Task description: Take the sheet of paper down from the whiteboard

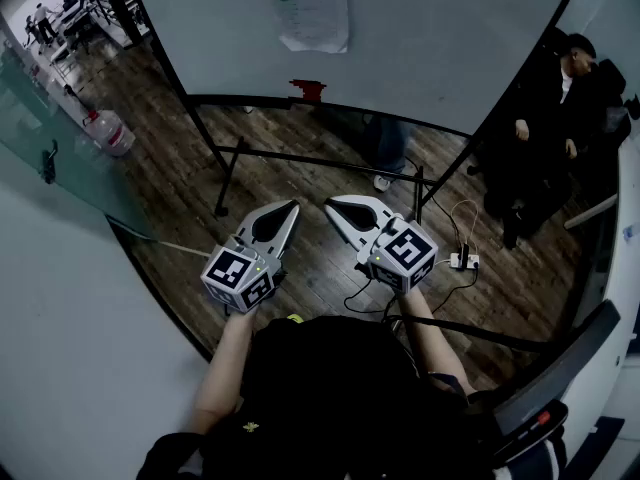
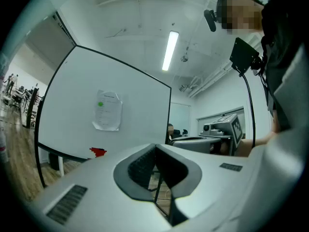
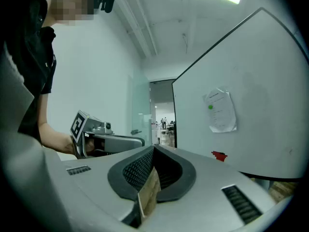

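Plainly, left tool (image 1: 288, 209) and right tool (image 1: 334, 205) are pinched together; crinkled paper (image 1: 312, 8) hangs on glossy whiteboard (image 1: 450, 38).

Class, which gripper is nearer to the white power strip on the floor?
Right. In the head view the right gripper sits just left of the power strip; the left gripper is further left, beyond it.

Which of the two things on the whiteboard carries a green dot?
The white sheet of paper, high on the whiteboard, with the dot near its top. The small red object at the board's lower edge has none.
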{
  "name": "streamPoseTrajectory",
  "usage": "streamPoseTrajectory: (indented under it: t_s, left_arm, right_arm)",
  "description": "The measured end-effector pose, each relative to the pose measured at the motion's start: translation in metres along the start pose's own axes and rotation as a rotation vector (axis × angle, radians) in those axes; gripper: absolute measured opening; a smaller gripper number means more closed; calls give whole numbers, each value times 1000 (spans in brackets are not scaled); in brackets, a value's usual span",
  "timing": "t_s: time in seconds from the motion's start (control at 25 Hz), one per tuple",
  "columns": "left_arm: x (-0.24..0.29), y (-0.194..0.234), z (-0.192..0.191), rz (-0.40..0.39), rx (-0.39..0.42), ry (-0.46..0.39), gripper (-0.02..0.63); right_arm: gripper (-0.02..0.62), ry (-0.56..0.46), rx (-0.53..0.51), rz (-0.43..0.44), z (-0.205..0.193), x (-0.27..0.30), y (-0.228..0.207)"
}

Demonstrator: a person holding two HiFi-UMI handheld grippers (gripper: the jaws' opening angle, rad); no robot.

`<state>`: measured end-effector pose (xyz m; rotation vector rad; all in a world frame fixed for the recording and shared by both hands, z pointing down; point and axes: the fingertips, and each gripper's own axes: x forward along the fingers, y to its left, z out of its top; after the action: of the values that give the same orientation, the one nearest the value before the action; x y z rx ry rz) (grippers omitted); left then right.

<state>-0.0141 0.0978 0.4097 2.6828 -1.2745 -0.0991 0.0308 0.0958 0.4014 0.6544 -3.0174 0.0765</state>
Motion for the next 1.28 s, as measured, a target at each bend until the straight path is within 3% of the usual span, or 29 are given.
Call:
streamPoseTrajectory:
  t_s: [0.64, 1.28]
  left_arm:
    - [5, -9, -2, 13, 17, 3, 26]
    - [20, -24, -8, 51, 19, 4, 28]
  right_arm:
    - [11, -58, 34, 34, 9, -11, -2]
    - [11, -41, 13, 54, 4, -28, -15]
